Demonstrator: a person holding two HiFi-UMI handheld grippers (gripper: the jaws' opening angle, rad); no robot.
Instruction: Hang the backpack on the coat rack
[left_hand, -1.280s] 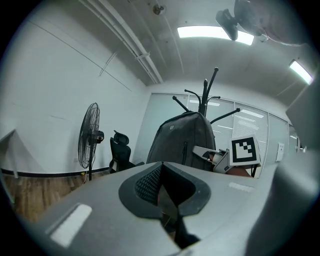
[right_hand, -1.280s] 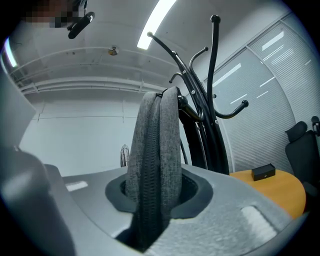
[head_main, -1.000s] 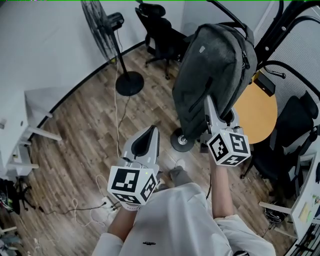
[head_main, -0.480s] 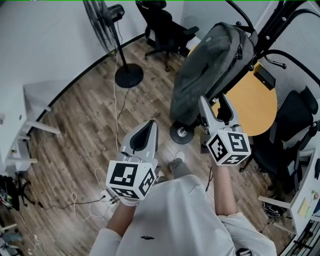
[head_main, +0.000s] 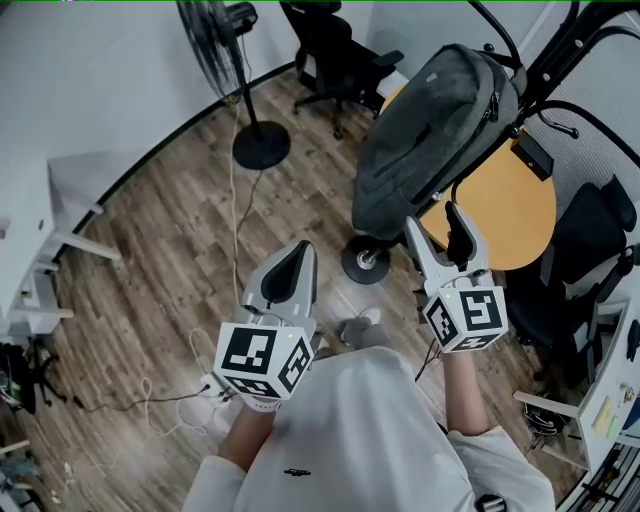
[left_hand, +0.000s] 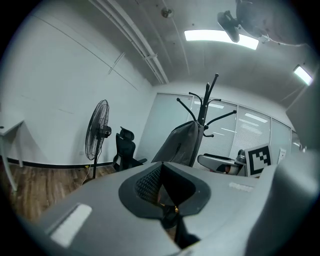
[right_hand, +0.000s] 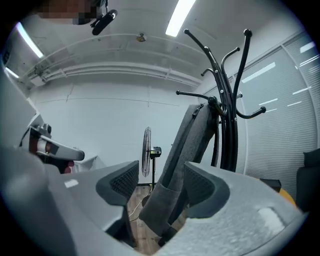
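Your right gripper (head_main: 434, 220) has just been opening, jaws off the backpack (head_main: 430, 130), which hangs on the rack (head_main: 553, 47); left gripper (head_main: 298, 255) closed, empty. Looks done.

Backpack (head_main: 440, 130) hangs on the coat rack (right_hand: 231, 135), table (head_main: 520, 215) apparently behind, fan (head_main: 210, 45) far left.
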